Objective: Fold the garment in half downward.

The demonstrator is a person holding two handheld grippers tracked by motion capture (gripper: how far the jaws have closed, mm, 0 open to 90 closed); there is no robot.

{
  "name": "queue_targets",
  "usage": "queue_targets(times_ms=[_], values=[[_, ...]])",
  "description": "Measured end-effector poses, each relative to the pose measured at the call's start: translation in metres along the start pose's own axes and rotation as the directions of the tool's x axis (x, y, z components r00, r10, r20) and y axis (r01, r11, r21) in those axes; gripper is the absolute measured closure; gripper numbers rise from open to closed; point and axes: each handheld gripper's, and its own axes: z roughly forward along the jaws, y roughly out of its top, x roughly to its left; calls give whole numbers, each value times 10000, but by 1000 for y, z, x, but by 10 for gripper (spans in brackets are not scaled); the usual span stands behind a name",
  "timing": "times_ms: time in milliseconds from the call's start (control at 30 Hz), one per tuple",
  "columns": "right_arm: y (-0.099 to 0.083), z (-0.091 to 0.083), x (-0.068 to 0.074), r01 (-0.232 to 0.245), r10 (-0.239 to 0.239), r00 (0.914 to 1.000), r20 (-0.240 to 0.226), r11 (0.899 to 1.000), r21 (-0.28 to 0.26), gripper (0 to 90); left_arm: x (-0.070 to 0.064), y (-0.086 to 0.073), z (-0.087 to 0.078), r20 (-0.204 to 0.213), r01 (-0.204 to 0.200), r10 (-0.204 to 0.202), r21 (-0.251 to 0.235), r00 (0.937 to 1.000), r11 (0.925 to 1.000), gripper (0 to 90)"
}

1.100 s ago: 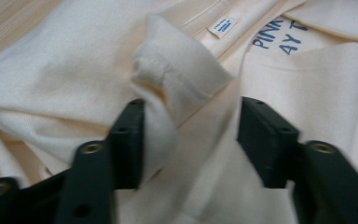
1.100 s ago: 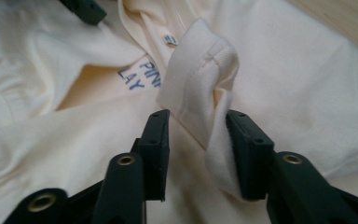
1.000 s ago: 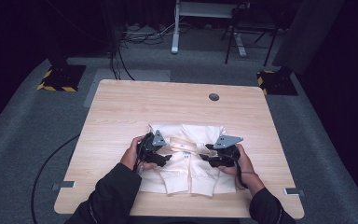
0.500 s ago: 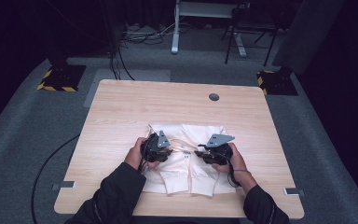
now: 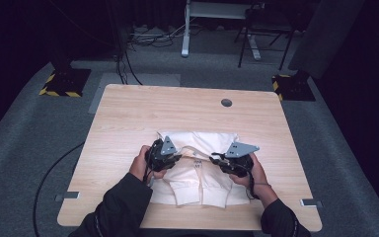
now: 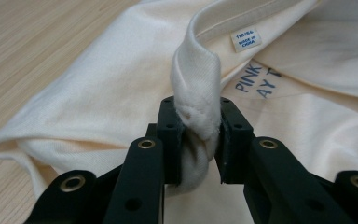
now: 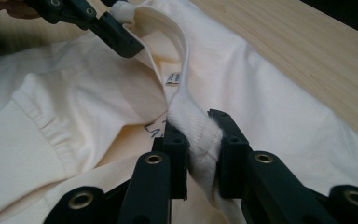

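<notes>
A cream sweatshirt lies folded on the wooden table, near its front edge. Its ribbed collar is lifted off the cloth and stretched between both grippers. My left gripper is shut on the collar's left end, close to a small white label and blue printed lettering. My right gripper is shut on the collar's other end, and the left gripper's jaw tips appear at the top of that view. In the high view the left gripper and right gripper face each other over the neck opening.
The sweatshirt's cuffs and hem point toward the person. A round cable hole sits at the table's far right. Bare wood stretches behind the garment. Floor stands with yellow-black stripes flank the table's far corners.
Both grippers have moved toward the far side of the sweatshirt and a little closer together, carrying the collar with them and lifting it off the cloth.
</notes>
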Motion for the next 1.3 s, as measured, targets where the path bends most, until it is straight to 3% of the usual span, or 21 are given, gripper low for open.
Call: queue_targets(times_ms=[200,400,667,833,1000,1100,1300], values=[[2,-11,11,371,-371,9992,-162,9993,-2,779,-7,0,-15,269,-135,135,5,9995,9999,739],[1,-24,23,688,-689,9964,-504,9976,-34,779,-22,-1,-30,531,-748,736,214,9959,9970,739],[-7,-37,44,1302,-1275,9872,-958,9912,225,778,-43,-13,-37,892,-1485,1414,790,9859,9857,726],[-16,-36,52,1514,-1439,9815,-1266,9871,522,777,-52,-24,-36,1213,-1691,1566,1004,9802,9805,723],[-25,-35,56,1527,-1396,9780,-1553,9853,761,769,-59,-35,-36,1313,-1751,1589,1226,9785,9769,711],[-31,-33,58,1639,-1459,9740,-1731,9820,944,763,-63,-40,-36,1062,-2053,1903,1548,9760,9664,711],[-40,-35,61,1511,-1293,9721,-1959,9833,1009,739,-64,-49,-39,1504,-1957,1718,1626,9736,9671,691]])
